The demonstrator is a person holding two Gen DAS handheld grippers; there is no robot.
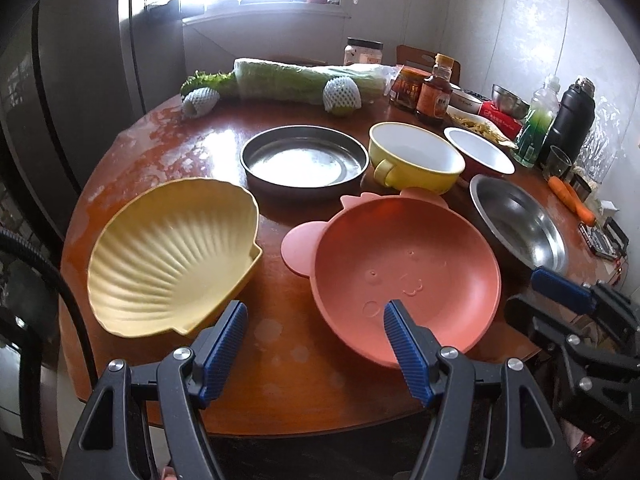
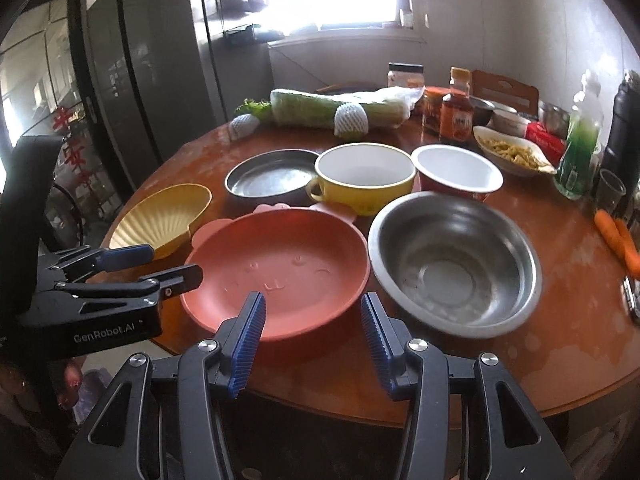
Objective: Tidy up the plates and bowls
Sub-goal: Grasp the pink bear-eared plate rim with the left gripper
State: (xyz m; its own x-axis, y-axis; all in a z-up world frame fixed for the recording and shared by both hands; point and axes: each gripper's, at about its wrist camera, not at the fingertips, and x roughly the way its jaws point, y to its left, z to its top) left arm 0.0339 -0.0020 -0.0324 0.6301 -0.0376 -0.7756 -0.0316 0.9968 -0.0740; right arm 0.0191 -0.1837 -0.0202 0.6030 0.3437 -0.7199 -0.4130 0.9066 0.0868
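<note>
Pink plate sits at near tabletop edge, between shell dish and steel bowl; both grippers released, nothing between pads; left gripper straddles gap between dish and plate, right gripper dead-on over plate's near rim; right looks nearer, my pick for the grab

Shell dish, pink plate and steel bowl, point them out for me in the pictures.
Shell dish (image 1: 172,256), left wrist view, on its ribbed inside.
Pink plate (image 2: 280,264), right wrist view, on its flat middle.
Steel bowl (image 2: 452,264), right wrist view, on its inner wall near the bottom.
</note>
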